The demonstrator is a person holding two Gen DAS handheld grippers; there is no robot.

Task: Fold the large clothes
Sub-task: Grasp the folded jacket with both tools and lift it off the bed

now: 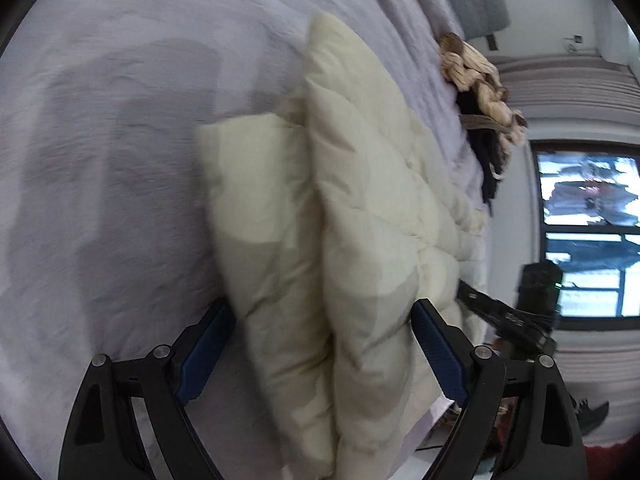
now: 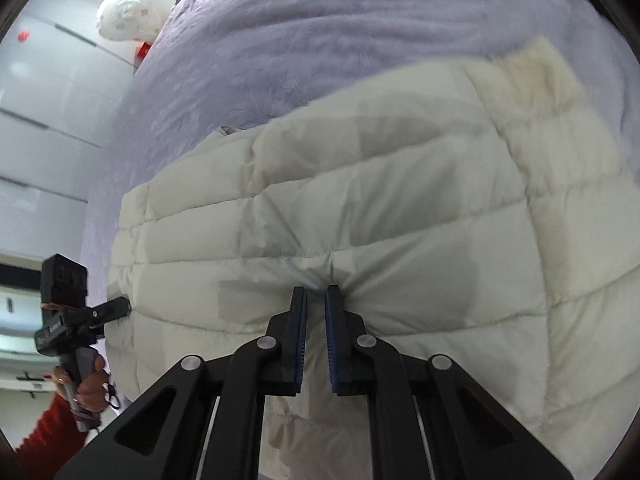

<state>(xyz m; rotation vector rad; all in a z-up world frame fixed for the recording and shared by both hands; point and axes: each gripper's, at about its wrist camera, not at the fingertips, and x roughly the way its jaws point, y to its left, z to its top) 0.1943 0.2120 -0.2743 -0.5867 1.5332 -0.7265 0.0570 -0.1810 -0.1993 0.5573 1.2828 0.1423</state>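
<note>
One cream jacket (image 2: 360,208) – two grippers: right gripper (image 2: 316,292) pinching, left gripper (image 1: 324,316) agape

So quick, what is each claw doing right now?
Left gripper: open, fingers astride the cream puffer jacket.
Right gripper: closed, pinching the jacket's fabric.

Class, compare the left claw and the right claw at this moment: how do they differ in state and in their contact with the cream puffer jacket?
The left claw is open, its jaws straddling the jacket's folded edge; the right claw is shut, pinching a quilted seam. The left claw sits at the jacket's side; the right claw grips mid-panel. Both have blue pads and black frames.
</note>
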